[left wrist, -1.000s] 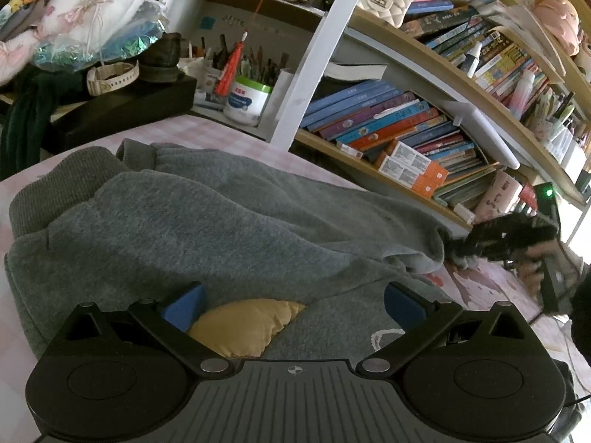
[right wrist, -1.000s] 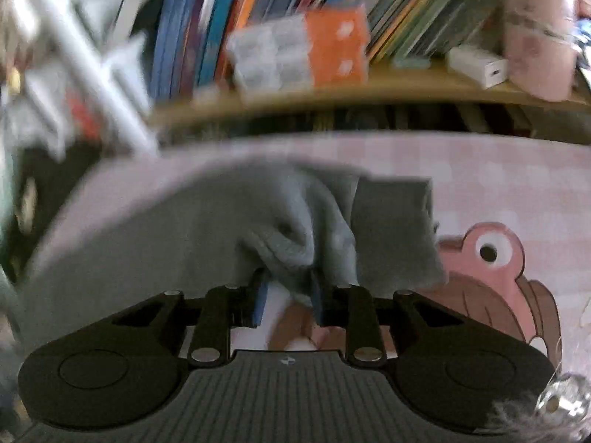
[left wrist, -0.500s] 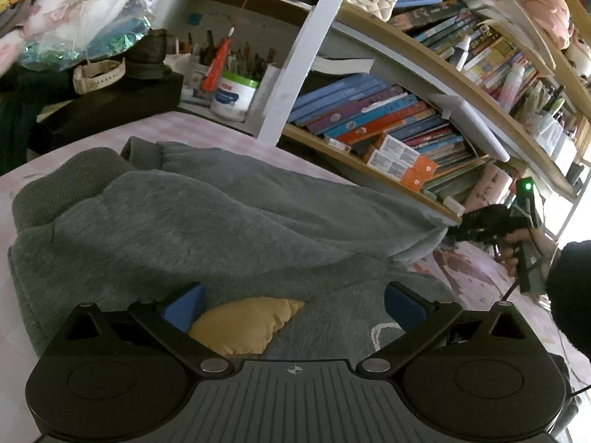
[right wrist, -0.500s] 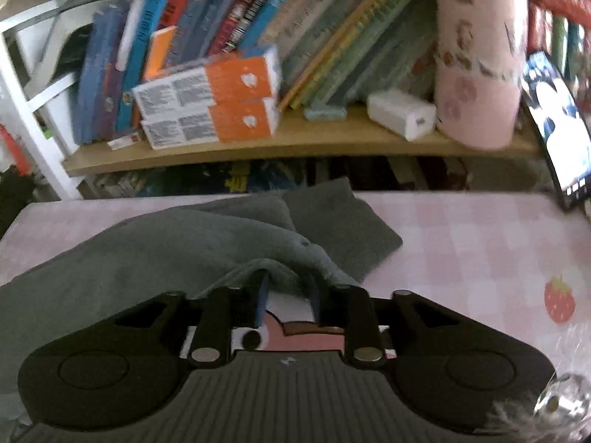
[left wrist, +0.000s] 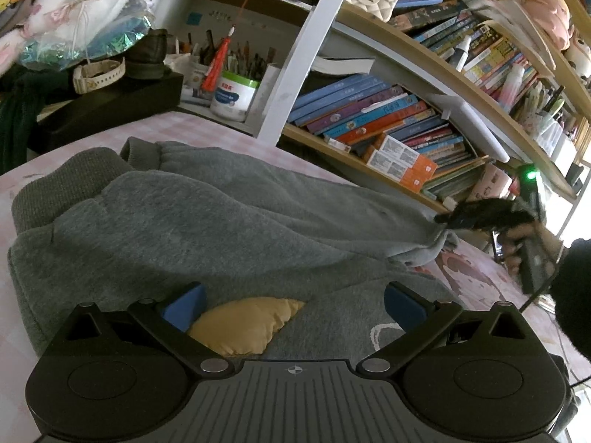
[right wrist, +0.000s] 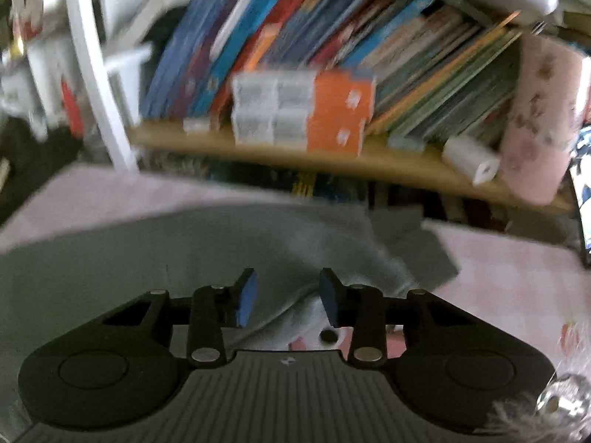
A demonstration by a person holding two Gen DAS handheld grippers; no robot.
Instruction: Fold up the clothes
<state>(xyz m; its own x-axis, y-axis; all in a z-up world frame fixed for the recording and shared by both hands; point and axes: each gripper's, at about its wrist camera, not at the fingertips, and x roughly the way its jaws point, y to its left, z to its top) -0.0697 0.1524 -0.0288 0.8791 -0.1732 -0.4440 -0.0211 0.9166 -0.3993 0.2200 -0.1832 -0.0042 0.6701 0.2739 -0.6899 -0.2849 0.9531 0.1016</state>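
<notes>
A grey sweatshirt (left wrist: 221,221) lies spread on the pink checked table (left wrist: 177,125), with a yellow patch (left wrist: 240,325) showing near me. My left gripper (left wrist: 293,304) hovers low over its near edge, jaws wide open and nothing between the blue pads. At the far right, my right gripper (left wrist: 448,219) sits at the end of the sleeve (left wrist: 424,254). In the blurred right wrist view, the right gripper (right wrist: 288,295) has its jaws apart. The grey sweatshirt (right wrist: 147,258) lies under and between them, and the pads are not pressing on it.
A bookshelf (left wrist: 406,140) packed with books and orange boxes (right wrist: 332,110) runs along the table's far edge, with a white post (left wrist: 295,62) in it. A pen pot (left wrist: 232,96) and a black box (left wrist: 110,99) stand at the back left. A person's hand (left wrist: 517,247) holds the right gripper.
The right gripper's jaws, pinched on the sleeve a second ago, have parted, and its view has swung and blurred. The left gripper and the sweatshirt body have stayed put.
</notes>
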